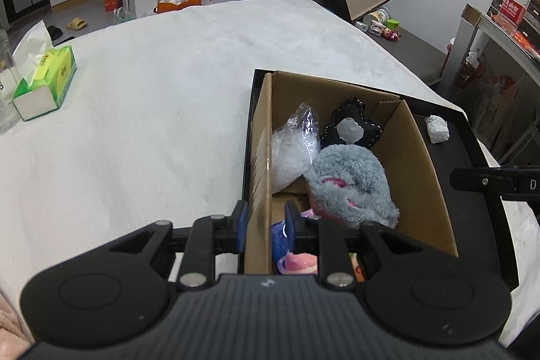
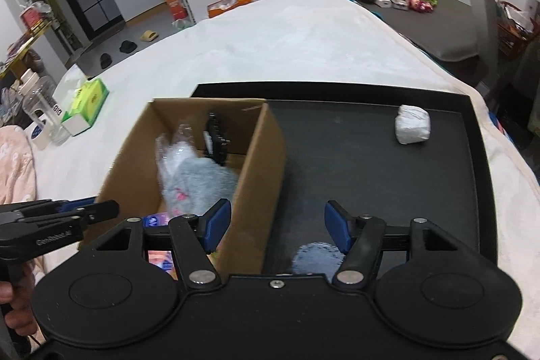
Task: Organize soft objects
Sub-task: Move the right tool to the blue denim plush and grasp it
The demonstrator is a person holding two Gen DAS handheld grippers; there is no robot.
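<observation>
Box filling up: fluffy grey plush toy (image 1: 351,188) sits in the brown cardboard box (image 2: 260,191), left gripper (image 1: 266,226) loosely straddling its wall, right gripper (image 2: 276,226) half-open, empty, while the white crumpled wad (image 2: 412,124), upper right, waits on the black tray (image 2: 472,191).

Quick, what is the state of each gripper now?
Left gripper: jaws straddle the box wall; grip on it cannot be told.
Right gripper: open, holding nothing.
</observation>
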